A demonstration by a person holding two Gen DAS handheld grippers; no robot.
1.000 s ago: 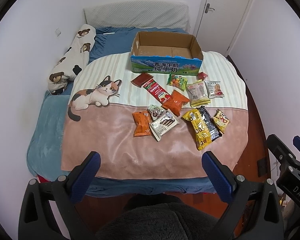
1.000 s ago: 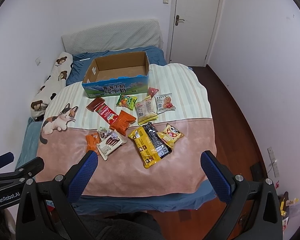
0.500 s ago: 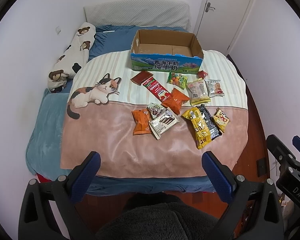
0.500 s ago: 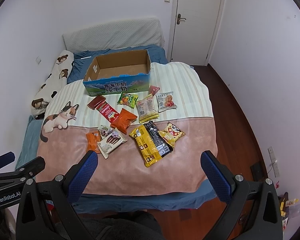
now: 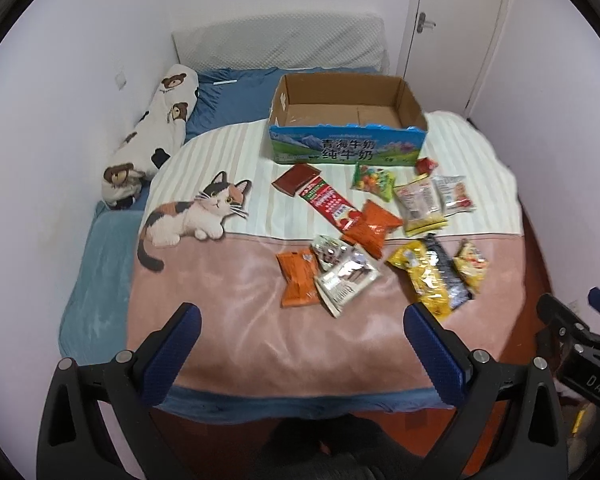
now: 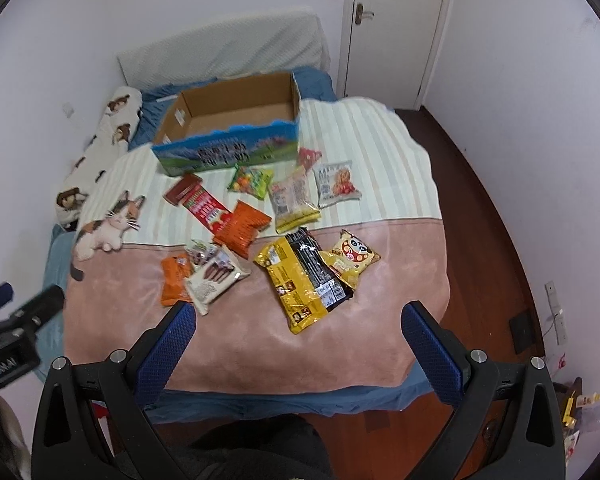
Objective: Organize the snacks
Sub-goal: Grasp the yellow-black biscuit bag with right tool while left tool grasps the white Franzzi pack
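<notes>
Printed in white Chinese characters on the blue front panel of the cardboard box (image 5: 346, 151): "青海牛奶" above "纯牛奶". Same panel in the right wrist view (image 6: 228, 152): characters blurred, not legible. Marked "DAS" in pale letters on the black body of the right gripper (image 5: 598, 380), seen at the lower right edge of the left wrist view. Print on the snack packets (image 5: 432, 276): present but too small and blurred to read.
</notes>
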